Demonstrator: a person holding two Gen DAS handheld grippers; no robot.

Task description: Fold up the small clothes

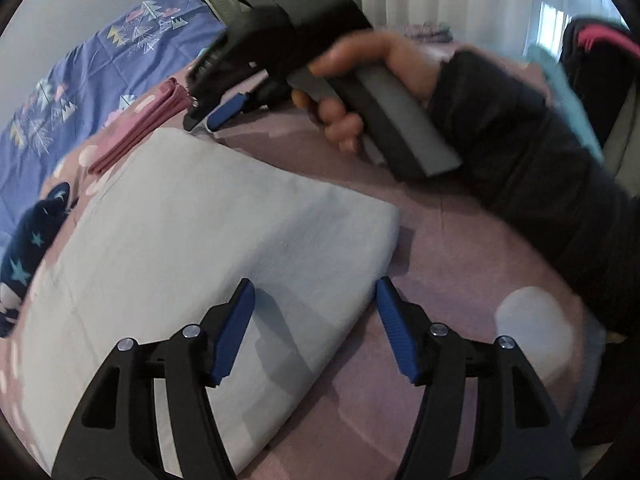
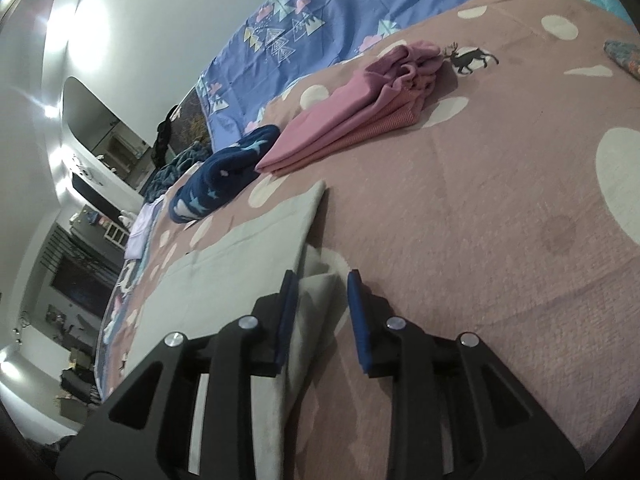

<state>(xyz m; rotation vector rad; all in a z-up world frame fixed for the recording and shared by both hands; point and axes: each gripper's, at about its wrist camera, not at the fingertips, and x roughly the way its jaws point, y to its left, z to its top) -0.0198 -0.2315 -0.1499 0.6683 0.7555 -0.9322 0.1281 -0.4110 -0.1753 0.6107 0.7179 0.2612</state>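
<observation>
From the left wrist, the left tool [image 1: 316,330] hangs wide and empty over the folded pale-blue cloth garment [image 1: 192,240] lying flat on the mauve spotted bedspread [image 1: 460,248], likely just released, while from the right wrist the right tool [image 2: 322,320] stands narrowly parted around its corner, no containers visible.

Black gripper [image 1: 316,332] frames carry ribbed blue pads [image 1: 236,332] and silver screw heads; the hand [image 1: 360,92] wears a black sleeve [image 1: 520,152]

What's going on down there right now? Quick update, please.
Left gripper open above light blue cloth. Right gripper open, cloth corner between pads. Pink folded clothes nearby, not blocking.
</observation>
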